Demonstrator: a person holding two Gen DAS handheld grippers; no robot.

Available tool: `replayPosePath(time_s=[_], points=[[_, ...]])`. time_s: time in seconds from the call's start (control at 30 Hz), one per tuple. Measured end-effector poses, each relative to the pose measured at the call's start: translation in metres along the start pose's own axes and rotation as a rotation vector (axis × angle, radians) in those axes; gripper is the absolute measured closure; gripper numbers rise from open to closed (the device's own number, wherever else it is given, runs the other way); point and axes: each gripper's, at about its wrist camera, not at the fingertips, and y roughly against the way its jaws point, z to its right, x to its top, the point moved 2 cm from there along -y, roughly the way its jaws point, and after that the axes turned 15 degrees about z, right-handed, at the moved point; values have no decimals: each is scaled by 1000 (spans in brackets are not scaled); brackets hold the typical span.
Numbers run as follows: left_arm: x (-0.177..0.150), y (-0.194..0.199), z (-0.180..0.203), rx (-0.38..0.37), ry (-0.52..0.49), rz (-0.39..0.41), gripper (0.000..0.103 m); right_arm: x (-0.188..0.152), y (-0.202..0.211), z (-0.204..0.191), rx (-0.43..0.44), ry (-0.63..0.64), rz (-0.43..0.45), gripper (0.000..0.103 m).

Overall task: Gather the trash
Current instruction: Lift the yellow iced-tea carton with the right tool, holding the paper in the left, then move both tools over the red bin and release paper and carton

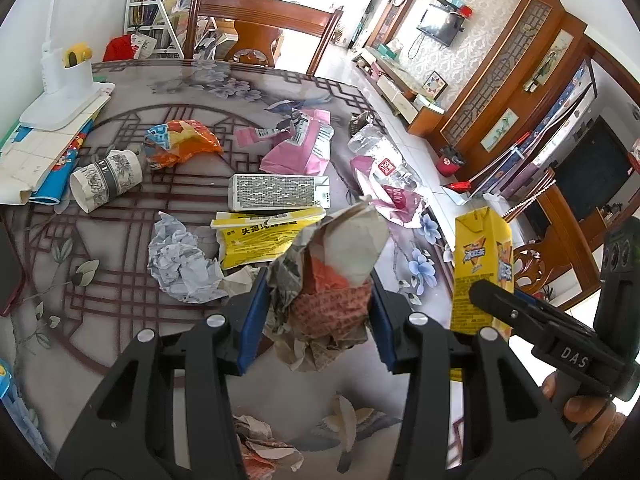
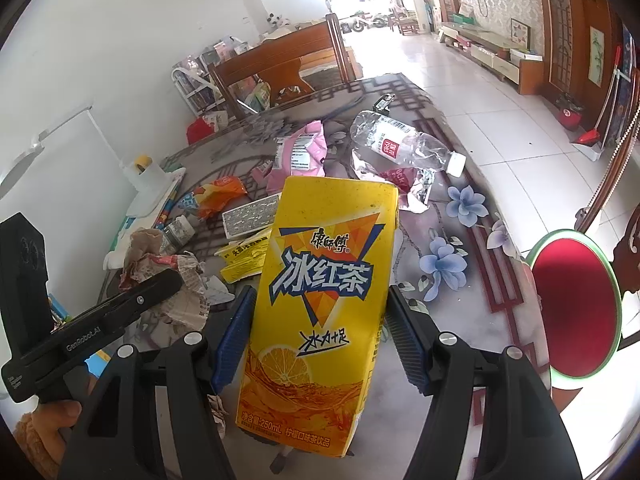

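While the left gripper (image 1: 316,300) clamps a crumpled paper wad (image 1: 328,280) at lower centre, the right gripper (image 2: 320,336) grips a yellow tea carton (image 2: 320,300) mid-frame above the tabletop (image 2: 472,272); both look light and crushable, best pinched across their middles.

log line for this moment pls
left tool shut on crumpled newspaper wad | right tool shut on yellow tea carton | both lifted | table littered
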Motion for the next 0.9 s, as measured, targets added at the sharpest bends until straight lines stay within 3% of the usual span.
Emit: replayPosePath(time_s=[0.6, 0.9], points=[[2, -12, 25, -47, -25, -12, 59, 7, 16, 25, -45, -44, 33, 41], [-5, -32, 62, -92, -64, -48, 59, 6, 34, 60, -87, -103, 45, 41]])
